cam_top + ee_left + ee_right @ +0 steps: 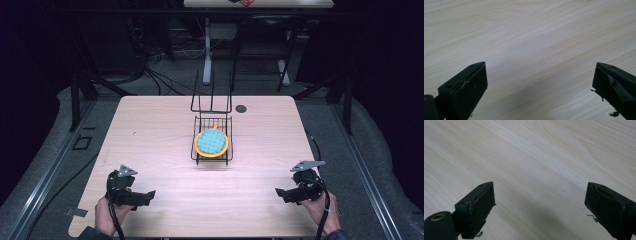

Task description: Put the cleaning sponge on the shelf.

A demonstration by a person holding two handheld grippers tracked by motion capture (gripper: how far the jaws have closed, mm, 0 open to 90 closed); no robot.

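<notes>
High view: the left gripper (145, 196) sits at the near left of the table (150, 130), the right gripper (282, 194) at the near right, each in a hand and pointing inward. Both gripper views show jaws spread wide with bare wood between them. Well apart from both, at the table's middle, a black wire rack (227, 150) holds a teal plate (212, 140) resting on an orange plate (200, 150).
</notes>
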